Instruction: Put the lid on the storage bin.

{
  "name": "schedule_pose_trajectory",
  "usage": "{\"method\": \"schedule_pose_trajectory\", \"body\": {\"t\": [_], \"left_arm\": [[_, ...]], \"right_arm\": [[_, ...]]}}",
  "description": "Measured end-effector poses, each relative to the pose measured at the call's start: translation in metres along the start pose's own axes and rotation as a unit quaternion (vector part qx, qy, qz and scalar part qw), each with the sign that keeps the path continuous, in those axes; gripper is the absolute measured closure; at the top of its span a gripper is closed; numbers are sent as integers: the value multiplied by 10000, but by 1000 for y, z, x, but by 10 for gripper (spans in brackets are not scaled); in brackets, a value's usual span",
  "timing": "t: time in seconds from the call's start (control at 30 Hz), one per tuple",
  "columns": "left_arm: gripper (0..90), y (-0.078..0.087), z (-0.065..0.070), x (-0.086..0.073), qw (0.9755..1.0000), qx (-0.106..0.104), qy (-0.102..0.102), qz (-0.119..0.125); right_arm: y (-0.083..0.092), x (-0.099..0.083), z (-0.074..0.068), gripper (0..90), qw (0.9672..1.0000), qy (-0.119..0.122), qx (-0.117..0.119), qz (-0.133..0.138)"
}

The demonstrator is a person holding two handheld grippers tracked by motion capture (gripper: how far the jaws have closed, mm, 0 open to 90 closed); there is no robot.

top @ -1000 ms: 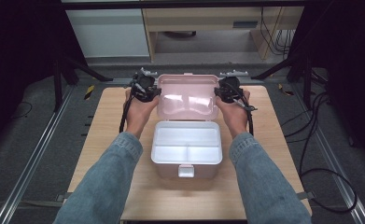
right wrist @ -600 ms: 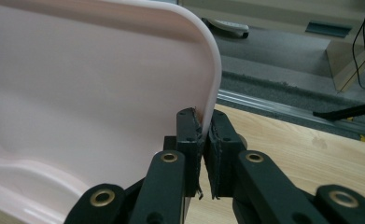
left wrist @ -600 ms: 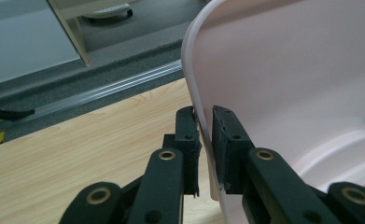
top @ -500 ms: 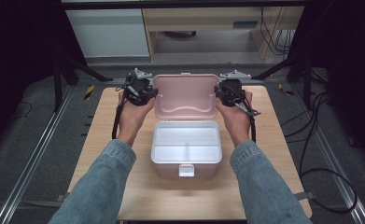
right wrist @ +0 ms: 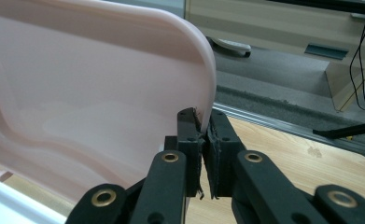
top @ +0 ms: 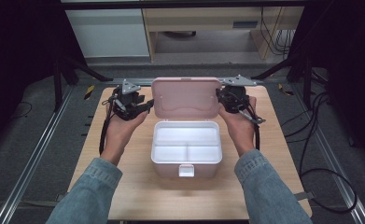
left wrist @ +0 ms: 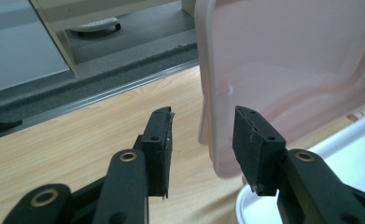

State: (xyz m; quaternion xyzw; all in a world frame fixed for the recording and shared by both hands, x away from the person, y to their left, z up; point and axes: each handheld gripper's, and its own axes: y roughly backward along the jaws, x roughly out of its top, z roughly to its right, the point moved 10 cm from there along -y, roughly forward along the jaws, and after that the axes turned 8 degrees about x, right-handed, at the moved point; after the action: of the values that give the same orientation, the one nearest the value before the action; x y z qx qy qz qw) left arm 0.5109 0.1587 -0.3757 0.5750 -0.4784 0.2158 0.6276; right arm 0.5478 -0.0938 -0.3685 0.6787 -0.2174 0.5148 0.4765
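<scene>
Nearest the person, the white box (top: 186, 148) is sitting mid-bench (top: 138, 196), its divided tray bare and its latch tab (top: 186, 171) facing the near edge. Behind it the pink lid (top: 186, 96) is standing raised on its rear hinge, leaning a little away.

The lid is looking like thin moulded plastic: light, fairly stiff but likely to flex at the corners, and smooth enough to slip from a loose pinch. In my judgement the side rims, up near the free corners, are the best places to take hold, since the rolled edge is giving the pads something to bite on and the hinge is carrying the weight.

The right tool (right wrist: 203, 135) is clamping the lid's right rim, pads pressing on both faces of the edge. The left tool (left wrist: 202, 140) has just been opening; its jaws are standing partly apart with the lid's left rim between them, the pads no longer pressing on it. In the high view that left tool (top: 143, 106) is sitting just beside the lid's left edge, the right tool (top: 222, 96) against the other.

Beyond the bench, cabinets (top: 194, 23) are standing along the far floor.
</scene>
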Motion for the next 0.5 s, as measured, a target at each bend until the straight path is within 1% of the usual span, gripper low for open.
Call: {"method": "schedule_pose_trajectory", "body": {"t": [0.1,0.2,0.33,0.43,0.5], "left_arm": [[551,6,-1,-10,10000,-35,-21,3],[544,10,-5,-21,10000,-66,66,23],[537,14,-13,-36,9999,-31,161,-14],[533,16,-16,-44,9999,6,130,-54],[531,18,-18,-50,9999,12,111,-69]], "right_arm": [[7,-1,-3,854,10000,41,32,44],[14,-3,-6,854,9999,83,60,79],[24,-6,-11,852,9998,175,69,118],[31,-9,-15,851,9994,306,35,160],[36,-11,-18,850,9993,337,37,181]]}}
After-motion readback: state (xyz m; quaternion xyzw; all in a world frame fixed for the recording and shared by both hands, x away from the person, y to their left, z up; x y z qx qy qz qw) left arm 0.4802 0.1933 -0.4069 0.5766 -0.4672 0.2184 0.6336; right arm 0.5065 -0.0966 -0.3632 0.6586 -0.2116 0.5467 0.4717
